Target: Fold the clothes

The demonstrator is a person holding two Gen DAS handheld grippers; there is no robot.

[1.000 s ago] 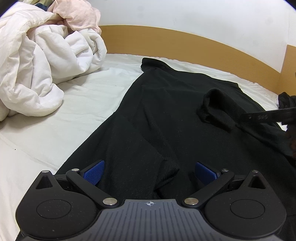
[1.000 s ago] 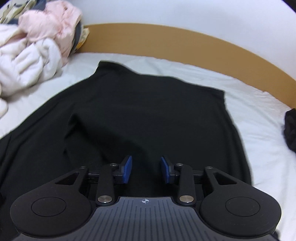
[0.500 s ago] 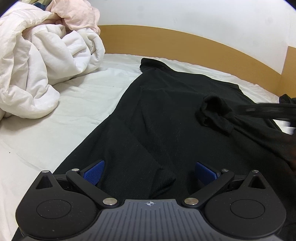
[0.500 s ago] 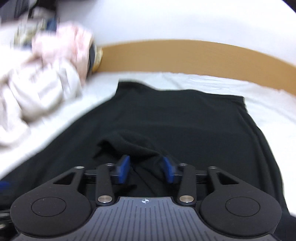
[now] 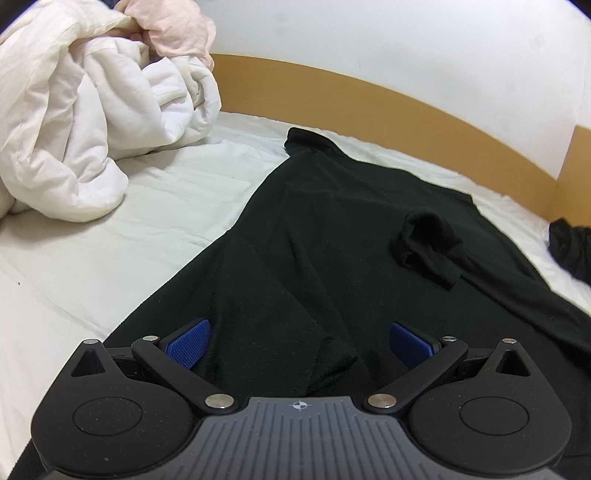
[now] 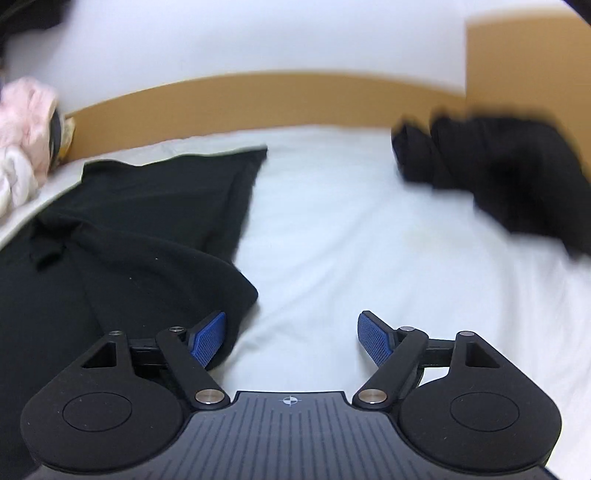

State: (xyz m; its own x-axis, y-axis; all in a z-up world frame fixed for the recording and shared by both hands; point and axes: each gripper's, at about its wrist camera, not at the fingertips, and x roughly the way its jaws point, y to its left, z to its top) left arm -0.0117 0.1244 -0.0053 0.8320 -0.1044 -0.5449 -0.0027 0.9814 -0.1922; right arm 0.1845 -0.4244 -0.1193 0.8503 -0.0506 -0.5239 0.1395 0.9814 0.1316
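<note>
Left-wrist view. At far left a white duvet (image 5: 85, 122) is heaped on the bed sheet (image 5: 122, 236), its left part cut off by the frame; a pink cloth (image 5: 177, 29) lies on top, with its upper edge out of view. The black garment (image 5: 332, 236) lies spread across the sheet from the wooden headboard (image 5: 369, 107) down to the camera, and its near end is hidden beneath the gripper body. A bunched sleeve end (image 5: 428, 243) rests on top of the garment, right of centre. At the right edge a second dark garment (image 5: 569, 247) is cut off by the frame. The left gripper (image 5: 299, 343) has its jaws wide apart, with a fold of the black garment lying between the blue pads, touching neither.

Right-wrist view. The picture is motion-blurred, worst at the right, where the second dark garment reads only as a smear. The black garment fills the left half, its rounded edge just beside the left pad (image 6: 208, 341). The right gripper (image 6: 291, 341) hangs over bare sheet; its jaws are opening, with nothing between them.
</note>
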